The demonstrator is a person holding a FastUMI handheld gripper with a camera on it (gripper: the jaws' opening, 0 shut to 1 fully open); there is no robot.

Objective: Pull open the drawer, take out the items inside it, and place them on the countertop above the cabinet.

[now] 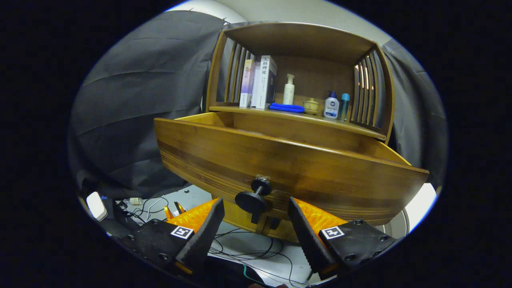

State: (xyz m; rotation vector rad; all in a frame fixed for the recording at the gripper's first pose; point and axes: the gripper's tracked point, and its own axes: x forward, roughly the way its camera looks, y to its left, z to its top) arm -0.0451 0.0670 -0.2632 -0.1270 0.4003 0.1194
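A wooden drawer (280,164) stands pulled out of the cabinet, its front panel close ahead of me. Its dark round knob (253,198) sits between my two fingertips, which stand apart on either side without touching it. My gripper (256,208) is open. The drawer's inside is hidden behind its front panel from this low angle. Above it, the countertop (296,116) carries books (258,82), a white pump bottle (289,90), a folded blue cloth (286,107), a small lidded cup (311,105) and two more bottles (336,106).
A slatted wooden hutch (304,44) roofs the countertop. Black cloth walls stand left and right. Below the drawer lie loose cables (248,248) on a pale floor, with a small white device (96,205) at the left.
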